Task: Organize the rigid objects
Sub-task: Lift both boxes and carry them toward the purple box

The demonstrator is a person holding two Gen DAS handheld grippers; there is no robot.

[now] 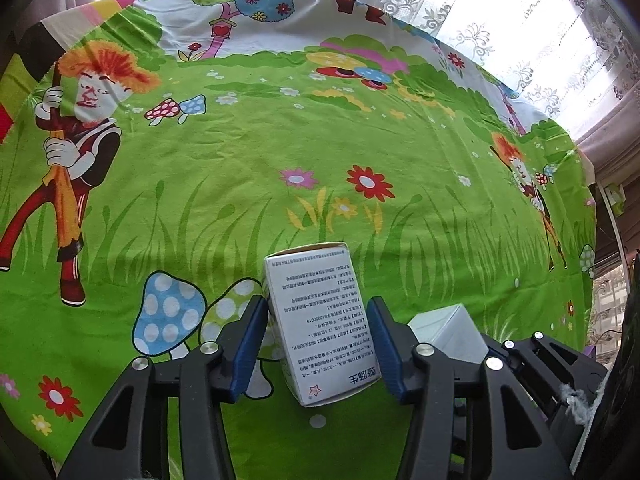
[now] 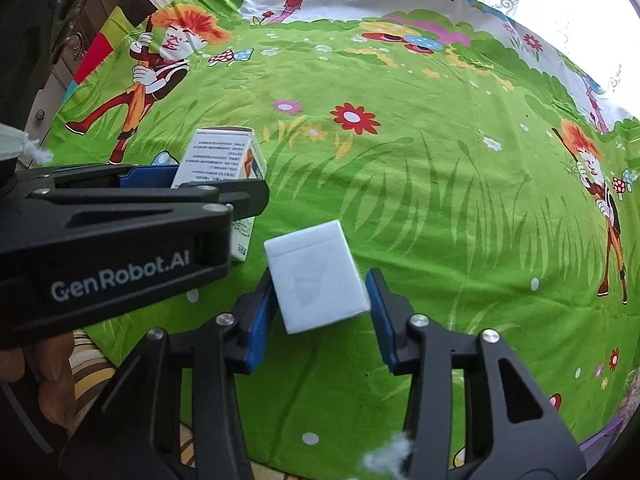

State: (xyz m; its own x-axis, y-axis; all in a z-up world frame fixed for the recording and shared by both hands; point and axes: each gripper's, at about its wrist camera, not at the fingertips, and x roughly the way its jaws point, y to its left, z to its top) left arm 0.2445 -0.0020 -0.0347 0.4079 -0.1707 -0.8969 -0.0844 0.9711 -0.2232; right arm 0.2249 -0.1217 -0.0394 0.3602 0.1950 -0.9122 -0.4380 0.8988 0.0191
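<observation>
Boxes are the matter here: a printed carton and a plain white box, both on a bright green cartoon cloth covering the table. Open cloth spreads wide beyond the two boxes, to the far edge under the lace curtain and out to the left and right. In the right wrist view the near edge of the cloth lies close below the tongs, with a striped surface showing past it at the near left.

The carton stands upright between the blue pads of the left gripper. Its left pad touches the carton's side, while a narrow gap shows at the right pad, so whether the grasp is firm cannot be told.

The white box sits just to the right of the carton, apart from it, between the pads of the right gripper, which is clenched on it. It looks tilted.
</observation>
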